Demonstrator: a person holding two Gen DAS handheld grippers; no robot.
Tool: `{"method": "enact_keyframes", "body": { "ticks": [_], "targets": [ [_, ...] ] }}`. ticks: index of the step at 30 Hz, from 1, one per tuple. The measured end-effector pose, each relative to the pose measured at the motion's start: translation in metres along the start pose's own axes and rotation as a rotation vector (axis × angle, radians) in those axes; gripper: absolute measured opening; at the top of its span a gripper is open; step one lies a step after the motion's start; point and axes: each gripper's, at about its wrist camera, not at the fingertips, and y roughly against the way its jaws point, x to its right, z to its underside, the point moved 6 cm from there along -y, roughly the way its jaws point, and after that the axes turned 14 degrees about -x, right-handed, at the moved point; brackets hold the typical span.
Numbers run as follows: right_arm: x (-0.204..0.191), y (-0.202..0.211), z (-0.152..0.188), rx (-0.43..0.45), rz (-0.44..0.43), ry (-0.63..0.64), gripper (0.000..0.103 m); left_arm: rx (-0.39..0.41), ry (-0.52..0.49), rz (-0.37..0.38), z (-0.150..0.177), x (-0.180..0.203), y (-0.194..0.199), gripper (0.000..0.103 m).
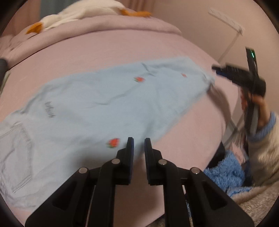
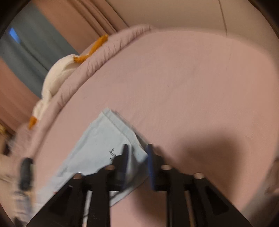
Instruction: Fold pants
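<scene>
On pink bed [image 1: 122, 50]: blue pants [image 1: 97, 104] flat, left gripper [image 1: 139, 145] empty.

Bare pink sheet [image 2: 191, 83] beyond pants [image 1: 97, 104]: open passage. Rolled quilt [image 1: 104, 29] with white plush toy [image 1: 83, 12] behind pants: barrier. White stand [image 1: 228, 41] right of pants: obstruction.

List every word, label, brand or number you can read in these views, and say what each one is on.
Nothing can be quoted for certain.
Dark lettering on the pants, near the back pocket: one short word, too blurred to read.
Dark script on the pants leg near the hem: partly hidden by the right claw, unreadable.
Red patches on the pants: pictures, not text.
</scene>
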Motion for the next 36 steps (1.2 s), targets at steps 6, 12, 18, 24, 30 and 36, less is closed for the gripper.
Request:
{"method": "enact_keyframes", "body": {
  "ticks": [6, 12, 18, 24, 30, 36],
  "targets": [
    [-0.086, 0.006, 0.045, -0.062, -0.092, 0.317, 0.034, 0.075, 0.201, -0.051, 0.005, -0.061, 0.022, 0.013],
    [-0.191, -0.016, 0.124, -0.261, -0.262, 0.700, 0.034, 0.061, 0.368, -0.177, 0.039, -0.128, 0.027, 0.013],
    [-0.218, -0.036, 0.193, -0.470, -0.199, 0.997, 0.034, 0.089, 0.542, -0.210, 0.082, -0.187, 0.045, 0.012],
    [-0.214, -0.018, 0.220, -0.563, -0.240, 1.079, 0.034, 0.174, 0.609, -0.208, 0.089, -0.208, 0.068, 0.017],
    [-0.271, -0.013, 0.188, -0.476, -0.509, 0.903, 0.034, 0.176, 0.635, -0.184, 0.094, -0.217, 0.061, 0.023],
    [-0.347, -0.051, 0.169, -0.480, -0.544, 0.827, 0.034, 0.178, 0.641, -0.157, 0.097, -0.221, 0.058, 0.023]
  ]
}}
